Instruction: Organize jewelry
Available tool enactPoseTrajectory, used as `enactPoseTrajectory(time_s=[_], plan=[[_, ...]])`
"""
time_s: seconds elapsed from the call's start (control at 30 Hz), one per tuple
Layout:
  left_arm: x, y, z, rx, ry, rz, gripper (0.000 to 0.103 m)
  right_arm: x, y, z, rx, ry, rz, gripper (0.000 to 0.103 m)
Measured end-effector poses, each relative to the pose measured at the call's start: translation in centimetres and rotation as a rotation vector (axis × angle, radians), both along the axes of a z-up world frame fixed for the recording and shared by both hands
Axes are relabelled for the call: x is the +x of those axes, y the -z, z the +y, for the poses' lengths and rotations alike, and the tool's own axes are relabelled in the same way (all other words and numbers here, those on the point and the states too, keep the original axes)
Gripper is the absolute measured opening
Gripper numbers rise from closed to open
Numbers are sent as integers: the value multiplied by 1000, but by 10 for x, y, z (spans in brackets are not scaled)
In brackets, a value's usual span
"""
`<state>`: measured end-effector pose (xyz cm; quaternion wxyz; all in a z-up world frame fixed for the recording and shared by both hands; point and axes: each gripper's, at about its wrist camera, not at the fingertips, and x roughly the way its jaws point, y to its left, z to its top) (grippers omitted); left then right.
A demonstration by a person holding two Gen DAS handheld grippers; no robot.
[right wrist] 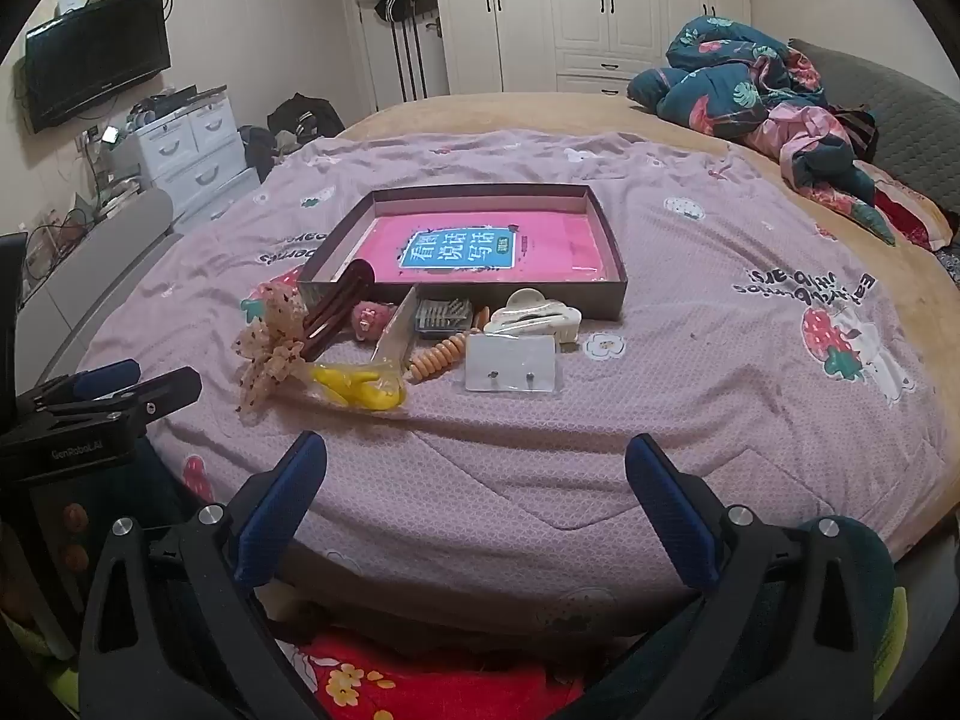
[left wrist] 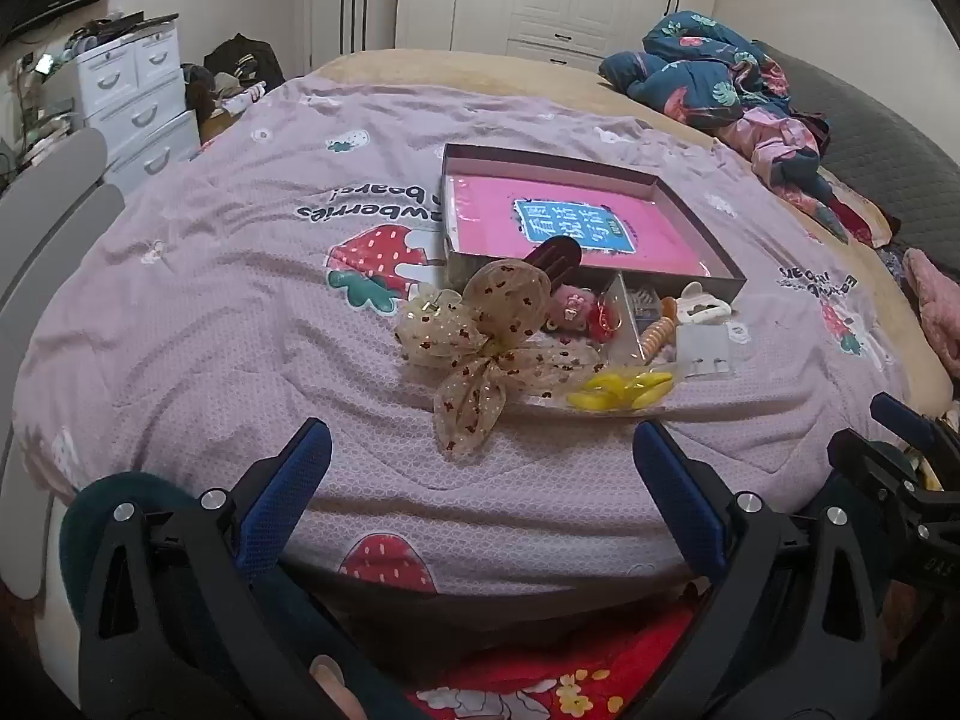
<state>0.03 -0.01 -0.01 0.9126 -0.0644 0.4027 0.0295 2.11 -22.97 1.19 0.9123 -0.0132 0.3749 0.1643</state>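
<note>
Hovering w/ both left gripper (left wrist: 480,462) & right gripper (right wrist: 477,471) spread wide, nothing held; mesh bow (left wrist: 492,330) looks light, floppy, so pinch at centre knot.

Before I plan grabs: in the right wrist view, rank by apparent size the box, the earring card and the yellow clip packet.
1. box
2. earring card and yellow clip packet: look alike, unranked.

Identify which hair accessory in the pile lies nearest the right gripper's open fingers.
The yellow clips in the clear bag. They sit at the pile's front edge, ahead of the right gripper, while the white claw clip and dark brown clip lie back by the box.
</note>
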Motion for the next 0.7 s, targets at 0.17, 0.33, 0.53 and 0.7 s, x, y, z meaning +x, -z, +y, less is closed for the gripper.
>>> enactPoseTrajectory(time_s=[0.17, 0.33, 0.53, 0.7], plan=[[0, 0, 0, -3, 0, -6, 94, -1, -1, 0, 3, 1, -3, 99], [0, 0, 0, -2, -1, -10, 94, -1, -1, 0, 3, 1, -5, 99], [-1, -4, 2, -2, -1, -11, 94, -1, -1, -1, 3, 1, -6, 99], [-1, -4, 2, -3, 0, -12, 94, -1, -1, -1, 4, 0, -6, 99]])
